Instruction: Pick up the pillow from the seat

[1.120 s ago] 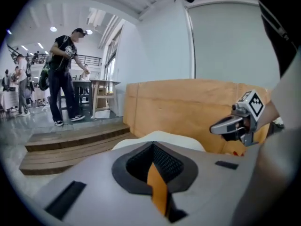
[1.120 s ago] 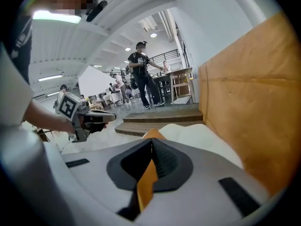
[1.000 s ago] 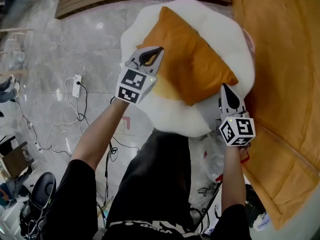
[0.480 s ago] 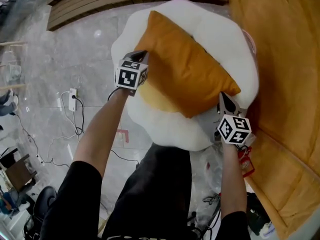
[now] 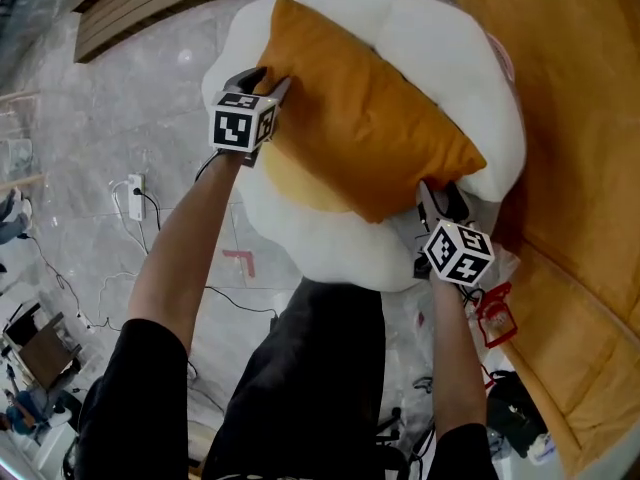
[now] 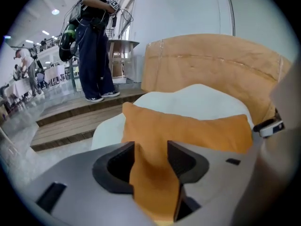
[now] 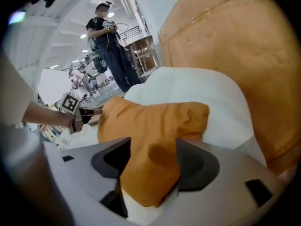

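An orange pillow (image 5: 370,128) lies on the round white seat (image 5: 330,243). My left gripper (image 5: 262,80) is at the pillow's left corner. In the left gripper view that gripper (image 6: 151,152) has a bunched fold of the pillow (image 6: 188,128) filling the gap and touching both pads; its jaws have just been opening. My right gripper (image 5: 437,196) is at the pillow's near right corner. In the right gripper view that gripper (image 7: 153,149) has the plump corner of the pillow (image 7: 150,121) wedged between both pads; its jaws have just been opening too.
A big orange padded backrest (image 5: 570,118) rises right of the seat. Wooden steps (image 5: 150,8) lie beyond. A power strip (image 5: 136,188) and cables trail over the marble floor at left. A red tag (image 5: 495,318) hangs by the seat. A person (image 6: 96,41) stands on the steps.
Both grippers have dropped from above the pillow to its two corners. Pillow fabric now sits between each pair of jaws.
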